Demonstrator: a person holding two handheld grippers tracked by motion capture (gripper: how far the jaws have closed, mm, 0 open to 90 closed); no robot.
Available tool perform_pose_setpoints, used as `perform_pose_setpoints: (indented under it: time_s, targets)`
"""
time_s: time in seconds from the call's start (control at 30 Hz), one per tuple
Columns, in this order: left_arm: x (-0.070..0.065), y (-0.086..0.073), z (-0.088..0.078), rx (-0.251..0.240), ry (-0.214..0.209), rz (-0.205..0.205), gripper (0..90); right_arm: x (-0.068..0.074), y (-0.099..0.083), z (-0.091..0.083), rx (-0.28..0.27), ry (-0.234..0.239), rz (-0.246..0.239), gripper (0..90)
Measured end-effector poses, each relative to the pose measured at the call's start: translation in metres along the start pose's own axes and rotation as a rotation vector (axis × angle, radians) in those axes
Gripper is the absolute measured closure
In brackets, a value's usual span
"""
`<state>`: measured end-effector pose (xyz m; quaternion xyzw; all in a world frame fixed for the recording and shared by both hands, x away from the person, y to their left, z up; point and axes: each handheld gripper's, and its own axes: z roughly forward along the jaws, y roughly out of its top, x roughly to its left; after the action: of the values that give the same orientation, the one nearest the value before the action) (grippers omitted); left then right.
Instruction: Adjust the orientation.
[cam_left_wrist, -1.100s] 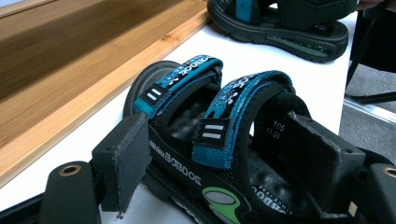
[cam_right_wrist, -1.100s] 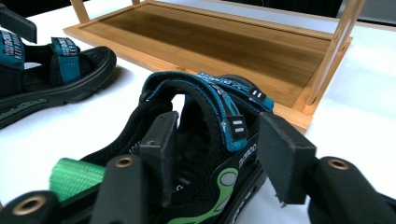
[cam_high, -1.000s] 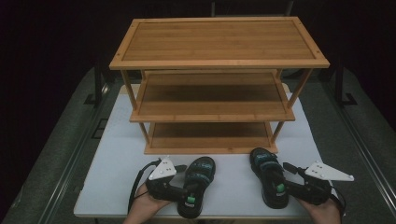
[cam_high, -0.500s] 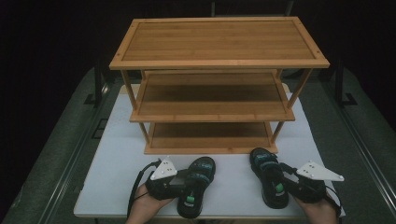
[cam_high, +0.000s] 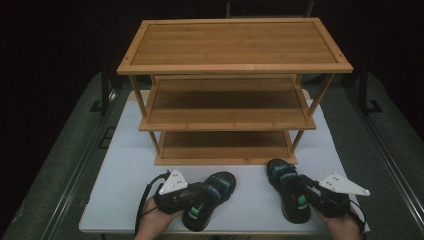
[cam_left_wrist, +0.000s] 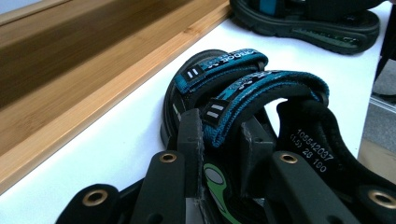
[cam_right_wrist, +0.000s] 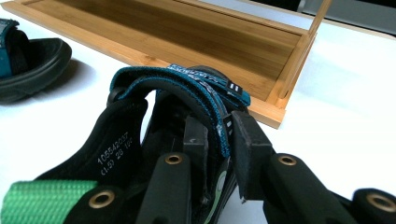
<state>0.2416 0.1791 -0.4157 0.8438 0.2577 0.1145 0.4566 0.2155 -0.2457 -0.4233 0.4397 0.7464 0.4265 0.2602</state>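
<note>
My left fingers have just been closing on one sandal's strap, my right fingers on the other sandal. Straps are soft; either shoe could swing and clip the rack.

Dim, dark-edged high view; bright, glary white table and blurred foreground in both gripper views.

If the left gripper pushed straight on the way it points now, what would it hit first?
The left gripper, closing on the left sandal's strap, points along that sandal toward the right sandal across the table. Probably that comes first; the rack's bottom board runs alongside. Depth unclear.
</note>
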Motion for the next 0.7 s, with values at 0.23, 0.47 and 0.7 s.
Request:
perform_pose_setpoints:
  time_s: [0.23,0.47,0.7]
  targets:
    - [0.0002,0.0004,0.0002,-0.007,0.007,-0.009,75.9,-0.0017,0.0001,-0.0011,-0.007,0.013,0.027,76.3]
    - [-0.0004,0.0005,-0.0004,-0.015,0.001,-0.009,76.3,-0.0001,0.0006,-0.0044,-0.019,0.04,0.03,76.6]
    - [0.0007,0.0009,-0.0028,-0.031,-0.013,-0.022,76.3,0.0053,0.0018,-0.0069,-0.028,0.062,0.021,76.8]
